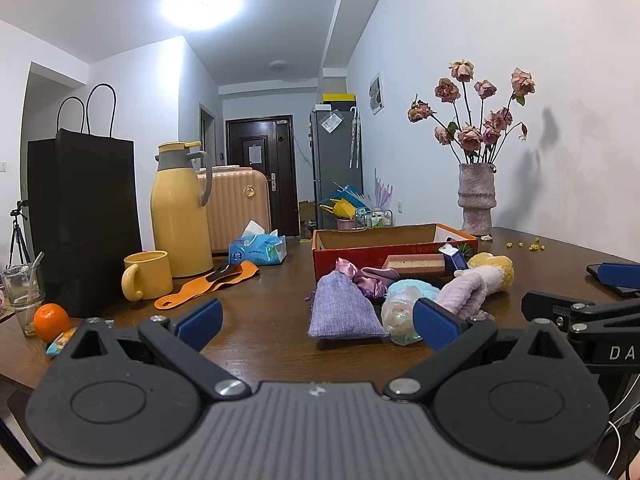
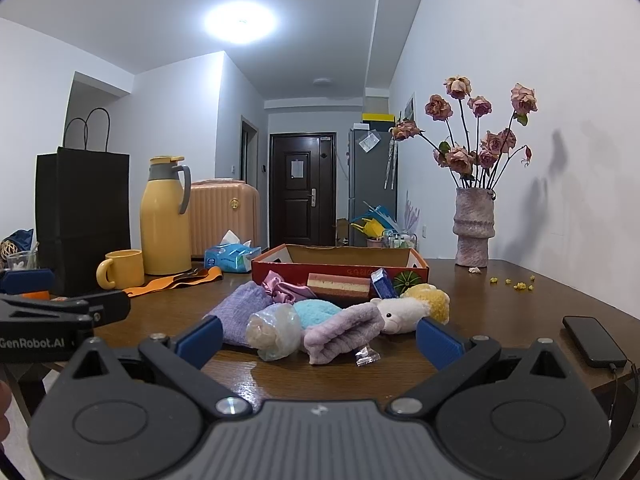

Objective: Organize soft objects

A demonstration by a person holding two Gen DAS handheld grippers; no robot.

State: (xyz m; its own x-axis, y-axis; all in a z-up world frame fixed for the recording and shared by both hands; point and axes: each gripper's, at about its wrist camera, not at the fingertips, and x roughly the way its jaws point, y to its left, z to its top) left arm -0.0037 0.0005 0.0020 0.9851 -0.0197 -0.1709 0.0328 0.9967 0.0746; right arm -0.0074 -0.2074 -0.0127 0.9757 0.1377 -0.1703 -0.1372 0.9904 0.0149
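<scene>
A heap of soft things lies on the brown table in front of a red cardboard box (image 1: 394, 249) (image 2: 340, 266): a purple knit pouch (image 1: 342, 312) (image 2: 244, 312), a pink satin scrunchie (image 1: 366, 278) (image 2: 280, 286), a light blue fluffy item (image 2: 318, 312), a crumpled clear plastic bag (image 1: 398, 314) (image 2: 274, 330), a folded lilac towel (image 1: 466, 292) (image 2: 340, 332), a white and yellow plush lamb (image 1: 494, 272) (image 2: 412, 306) and a pink-layered sponge (image 1: 414, 264) (image 2: 338, 285). My left gripper (image 1: 318, 322) is open and empty, short of the pouch. My right gripper (image 2: 320, 338) is open and empty, short of the towel.
On the left stand a black paper bag (image 1: 84, 216), a yellow thermos (image 1: 180, 212), a yellow mug (image 1: 146, 274), a glass (image 1: 22, 288), an orange (image 1: 51, 321), an orange strap (image 1: 208, 282) and a tissue pack (image 1: 258, 250). A vase of dried roses (image 2: 474, 228) and a phone (image 2: 594, 340) are at the right.
</scene>
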